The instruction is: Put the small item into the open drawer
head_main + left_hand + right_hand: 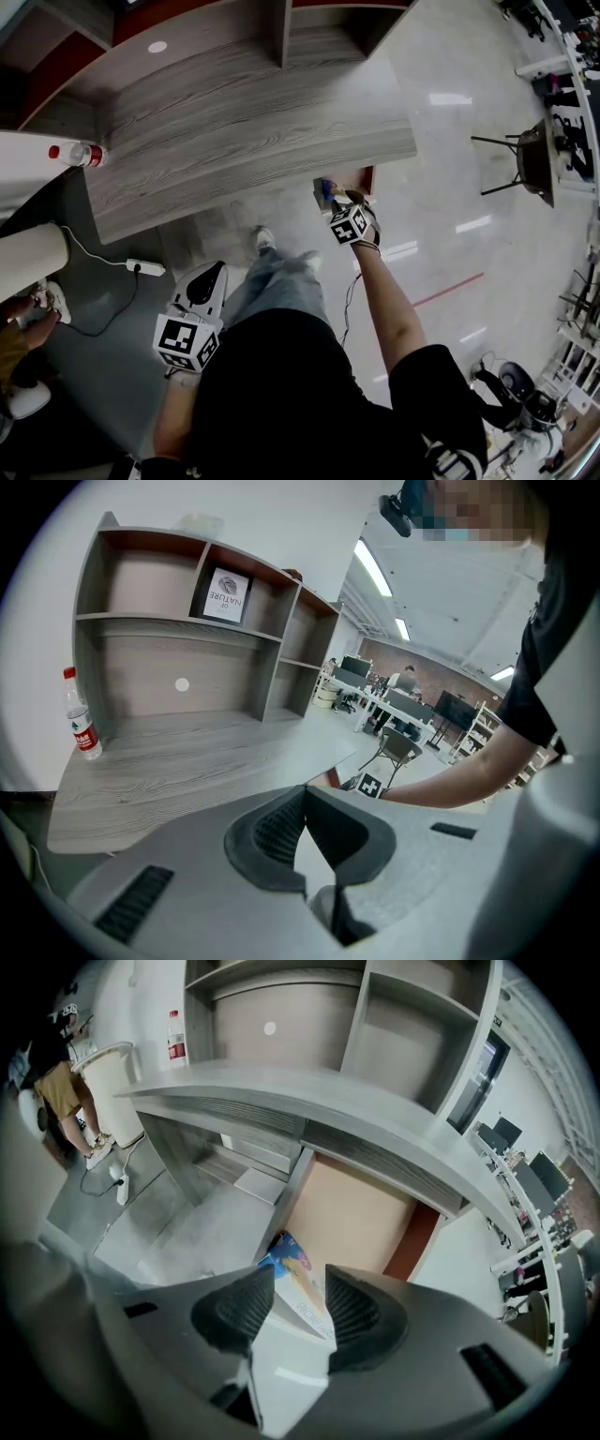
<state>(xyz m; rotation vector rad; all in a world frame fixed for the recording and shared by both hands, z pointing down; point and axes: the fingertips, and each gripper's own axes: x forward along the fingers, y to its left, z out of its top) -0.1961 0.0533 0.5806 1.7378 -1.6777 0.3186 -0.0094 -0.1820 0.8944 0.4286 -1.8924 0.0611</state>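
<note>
Directly ahead of the right gripper, between its two ribbed pads, sits the small item — a flat packet with blue and pink print. Its far end is down inside the open drawer and its near end reaches back toward the gripper's body. The jaws stand spread wide, and I judge them released rather than pinching. The packet looks to rest on its own against the drawer's near left corner, tilted, not lying flat on the tan drawer floor that stretches beyond it and to the gripper's right. That lean fits the angle of approach: the gripper points down into the drawer from above its front edge, under the overhanging desk, where there is little room to lay anything level. So the task's thing is in the drawer, or very nearly. What remains, as I read it, is to back the gripper straight out along its own line so that neither pad drags the packet up again. Well off to this gripper's left and drawn back by the person's hip, the left gripper is idle — its pad tips meet with nothing between them. It is parked out of the way, likely because this one-handed placing needs no help.
</note>
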